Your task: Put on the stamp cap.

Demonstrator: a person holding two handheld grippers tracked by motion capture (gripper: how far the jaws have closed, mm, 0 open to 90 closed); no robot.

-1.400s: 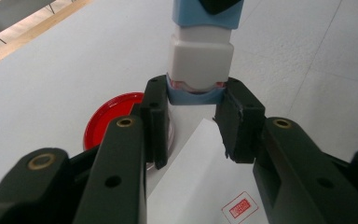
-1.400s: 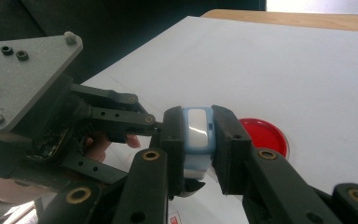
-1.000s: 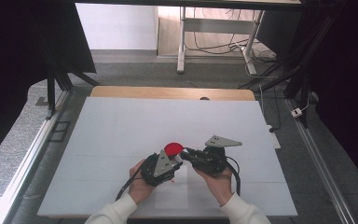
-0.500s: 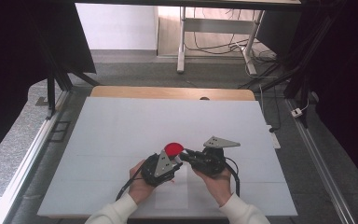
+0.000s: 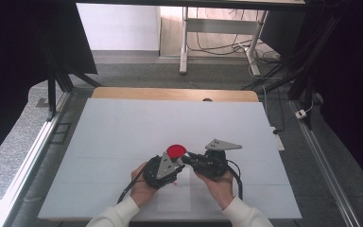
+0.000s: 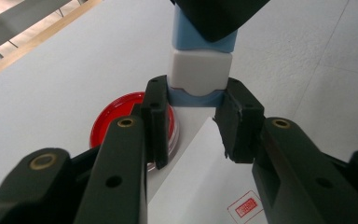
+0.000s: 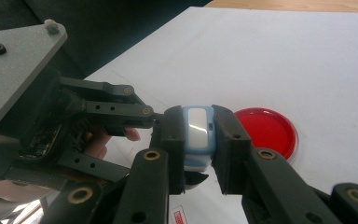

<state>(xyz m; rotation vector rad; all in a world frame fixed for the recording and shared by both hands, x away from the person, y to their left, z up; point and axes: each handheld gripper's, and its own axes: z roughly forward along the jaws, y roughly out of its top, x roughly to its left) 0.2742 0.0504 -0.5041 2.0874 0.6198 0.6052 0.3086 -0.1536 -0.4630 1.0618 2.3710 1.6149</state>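
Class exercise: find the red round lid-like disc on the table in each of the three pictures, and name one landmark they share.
High view: red disc at table centre, just beyond the two grippers.
Left gripper view: red disc at left centre, behind the left finger.
Right gripper view: red disc at right centre.
Shared landmark: blue-and-white stamp held by both grippers.

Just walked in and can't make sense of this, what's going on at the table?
A person holds a claw in each hand over a white table. Both the left claw and the right claw are shut on one small blue and white stamp, gripping it from opposite ends. A red dish sits just beyond, with paper beneath.
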